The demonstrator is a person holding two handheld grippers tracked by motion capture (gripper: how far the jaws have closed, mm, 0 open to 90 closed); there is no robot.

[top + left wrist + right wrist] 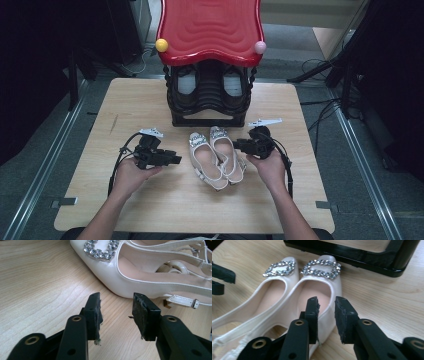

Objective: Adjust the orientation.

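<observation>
High view — a pair of white slingback shoes (217,157) lies side by side on the wooden table (150,210), before a black shoe rack (207,100), between left gripper (176,159) and right gripper (236,145).

Left gripper view — jaws parted, empty, just short of the nearer shoe (140,272).

Right gripper view — jaws apart above the shoe (319,295) with its rhinestone buckle (321,268), gripping nothing.

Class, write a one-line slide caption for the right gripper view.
Right gripper hovers open above the side of one white buckled slingback shoe, its partner alongside, on the wooden table.
</observation>
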